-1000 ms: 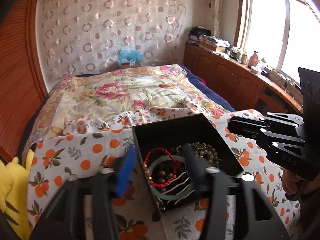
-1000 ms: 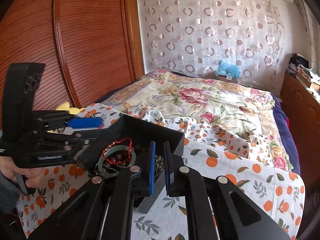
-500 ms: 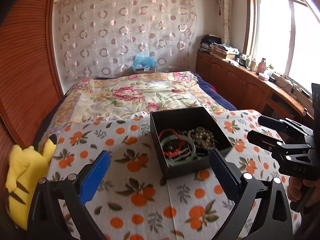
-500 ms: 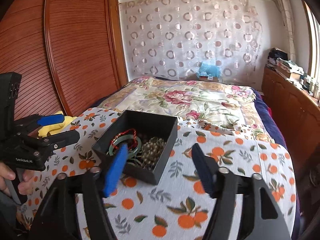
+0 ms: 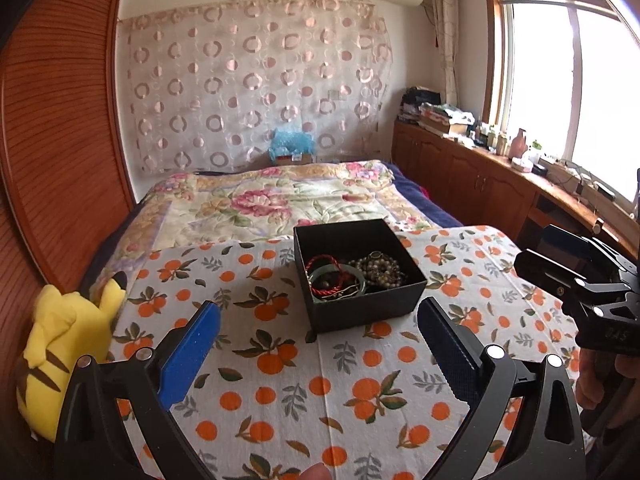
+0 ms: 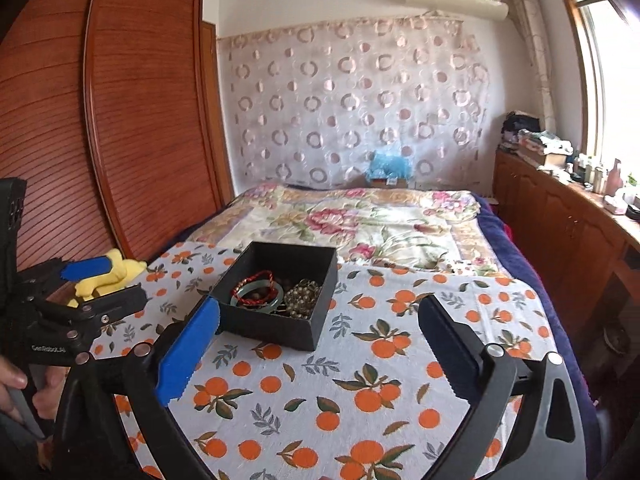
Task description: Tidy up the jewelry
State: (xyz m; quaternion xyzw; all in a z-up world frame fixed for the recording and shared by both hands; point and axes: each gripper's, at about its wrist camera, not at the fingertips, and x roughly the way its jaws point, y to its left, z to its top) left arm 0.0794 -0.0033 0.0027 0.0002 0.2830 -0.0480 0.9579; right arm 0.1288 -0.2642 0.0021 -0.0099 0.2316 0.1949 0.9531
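A black open box (image 5: 368, 312) stands on the orange-print cloth (image 5: 280, 360). In it lie a red cord bracelet (image 5: 326, 276), a pale green bangle (image 5: 340, 280) and a heap of bead strands (image 5: 378, 270). The box also shows in the right wrist view (image 6: 276, 326), with the beads (image 6: 302, 298) and bangle (image 6: 258, 294) inside. My left gripper (image 5: 316, 344) is wide open and empty, held back from the box's near side. My right gripper (image 6: 320, 340) is wide open and empty, also back from the box. Each gripper shows at the edge of the other's view.
A yellow plush toy (image 5: 68, 336) lies at the cloth's left edge. A bed with a floral quilt (image 5: 276, 200) extends behind. A wooden wardrobe (image 6: 100, 120) stands on the left, low wooden cabinets (image 5: 480, 184) under the window on the right.
Both grippers have pulled up and back from the box. The left opened from half-open to wide, the right from nearly shut to wide. The jewelry stays in the box.
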